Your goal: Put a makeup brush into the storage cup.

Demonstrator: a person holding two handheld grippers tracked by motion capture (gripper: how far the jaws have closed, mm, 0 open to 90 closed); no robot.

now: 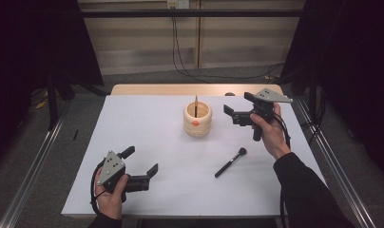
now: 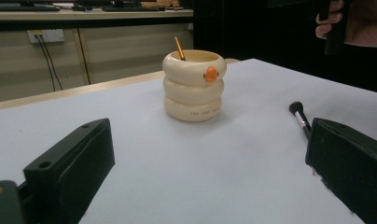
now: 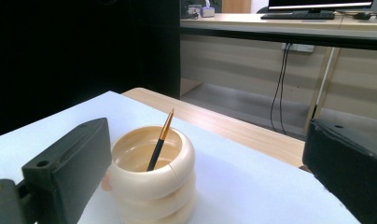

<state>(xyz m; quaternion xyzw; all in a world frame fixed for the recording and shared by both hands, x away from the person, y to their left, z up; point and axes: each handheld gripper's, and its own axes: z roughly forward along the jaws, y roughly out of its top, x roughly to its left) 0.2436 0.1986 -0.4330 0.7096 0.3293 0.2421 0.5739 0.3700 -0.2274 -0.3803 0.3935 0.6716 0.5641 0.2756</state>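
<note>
Makeup brush lies flat on the white table, near the front right of the cream holder and apart from it, bristle head pointing away from the person. In the left gripper view the same brush lies just ahead of one jaw.

Handling judgement: brush looks light and stiff along its thin black handle, soft only at the head. Round handle is likely to roll or slip if pinched off-centre. Best hold is probably mid-handle, jaws square across it, clear of the bristles.

Container: holder is shaped like three stacked rings with a small orange mark on the side and stands upright in the middle of the table. One slim brush, black shaft with a gold tip, leans inside against the rim. Nothing else can be made out inside. Holder looks rigid but could tip if knocked near the top.

Left gripper hovers low over the near left part of the table, jaws spread wide, nothing between them. Right gripper is held up just right of the holder, jaws also apart and empty.
</note>
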